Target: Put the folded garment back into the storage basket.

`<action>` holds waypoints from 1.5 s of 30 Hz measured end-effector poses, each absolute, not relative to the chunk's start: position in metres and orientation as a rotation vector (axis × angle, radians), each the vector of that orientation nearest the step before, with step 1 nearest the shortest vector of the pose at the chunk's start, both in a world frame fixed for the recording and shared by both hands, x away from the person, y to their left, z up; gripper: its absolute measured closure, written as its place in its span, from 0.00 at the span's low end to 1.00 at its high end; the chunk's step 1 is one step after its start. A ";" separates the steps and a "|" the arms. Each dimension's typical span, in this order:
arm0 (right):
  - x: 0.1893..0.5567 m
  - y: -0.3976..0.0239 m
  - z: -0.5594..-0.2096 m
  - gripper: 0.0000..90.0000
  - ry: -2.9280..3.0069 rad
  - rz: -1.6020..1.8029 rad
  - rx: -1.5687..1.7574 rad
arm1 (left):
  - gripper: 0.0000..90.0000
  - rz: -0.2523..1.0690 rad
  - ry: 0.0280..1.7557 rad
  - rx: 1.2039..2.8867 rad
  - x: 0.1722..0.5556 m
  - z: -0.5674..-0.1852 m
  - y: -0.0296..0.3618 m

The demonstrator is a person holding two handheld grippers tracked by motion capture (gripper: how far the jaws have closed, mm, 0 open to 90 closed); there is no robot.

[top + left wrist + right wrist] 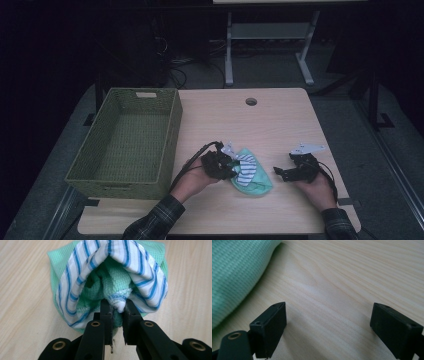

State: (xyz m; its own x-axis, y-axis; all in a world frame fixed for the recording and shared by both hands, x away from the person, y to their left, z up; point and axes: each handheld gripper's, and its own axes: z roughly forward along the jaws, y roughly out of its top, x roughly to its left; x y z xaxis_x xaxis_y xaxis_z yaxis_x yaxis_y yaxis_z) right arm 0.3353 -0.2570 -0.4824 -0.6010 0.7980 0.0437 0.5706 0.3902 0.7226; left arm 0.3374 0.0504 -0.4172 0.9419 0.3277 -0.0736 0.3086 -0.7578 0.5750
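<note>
Cloths, a green waffle-weave one [251,181] bundled with a blue-striped white one [245,167], lie on the wooden table [280,120] at about 6 o'clock from its round cable hole [251,101], just off the lower right corner of the basket. In the left gripper view, the left gripper [117,311] has its jaws drawn narrow on a bunched fold where the two fabrics meet, the pads pressing on it. The right gripper [328,320] rests at 3 o'clock of the bundle, jaws wide apart over bare wood, holding nothing.

To do this lift well, the pinch should take in both layers; the striped cloth arches loosely over the green one and could slide off if only the green hem is caught. A slow, straight rise toward 9 o'clock would probably keep the bundle together, with the free gripper ready to support the hanging end.

At 9 o'clock stands the green woven basket [172,132], open-topped, with nothing visible inside.
</note>
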 end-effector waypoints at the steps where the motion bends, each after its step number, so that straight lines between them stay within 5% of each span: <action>1: 0.335 -0.257 -0.482 0.15 2.342 1.032 1.195 | 0.89 0.035 0.451 2.483 0.338 -0.414 0.052; 31: 0.335 -0.257 -0.482 0.15 2.341 1.029 1.197 | 0.88 0.110 0.508 2.386 0.353 -0.322 0.104; 45: 0.335 -0.257 -0.482 0.15 2.340 1.026 1.198 | 0.88 0.241 0.628 2.330 0.359 -0.291 0.162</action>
State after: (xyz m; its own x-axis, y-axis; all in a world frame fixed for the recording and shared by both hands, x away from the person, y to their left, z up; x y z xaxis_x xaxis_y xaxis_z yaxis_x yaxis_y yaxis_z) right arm 0.3354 -0.2574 -0.4823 -0.5980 0.8004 0.0404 0.5721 0.3911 0.7209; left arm 0.3588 0.1625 -0.2911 0.8651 0.5015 -0.0023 0.3710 -0.6368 0.6759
